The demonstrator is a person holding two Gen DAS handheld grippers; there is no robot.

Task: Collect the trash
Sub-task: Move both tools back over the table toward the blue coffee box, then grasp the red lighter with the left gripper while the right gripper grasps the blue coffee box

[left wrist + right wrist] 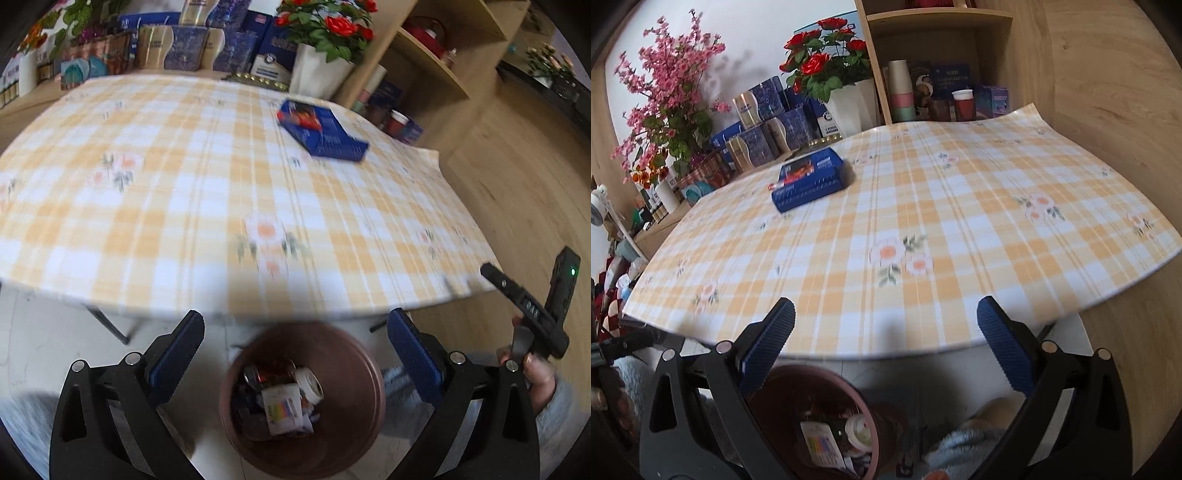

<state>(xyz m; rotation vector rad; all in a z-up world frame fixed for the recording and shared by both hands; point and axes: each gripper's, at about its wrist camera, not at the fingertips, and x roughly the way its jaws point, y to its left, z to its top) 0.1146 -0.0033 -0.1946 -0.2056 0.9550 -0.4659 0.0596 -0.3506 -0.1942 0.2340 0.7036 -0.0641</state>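
Note:
A brown round trash bin [343,398] stands on the floor below the table's near edge and holds several pieces of trash, among them a white printed packet [282,406] and a can. My left gripper [295,332] is open and empty, right above the bin. The bin also shows in the right wrist view [783,391], low and left. My right gripper [886,321] is open and empty at the table's front edge. A blue box [321,129] lies on the checked tablecloth [166,192] at the far right; in the right wrist view the blue box [810,179] lies far left.
Red roses in a white pot [317,70], blue tins [192,48] and pink flowers [668,92] line the back of the table. A wooden shelf [942,55] with cups stands behind. The hand holding the right gripper [535,317] is at the left view's right edge.

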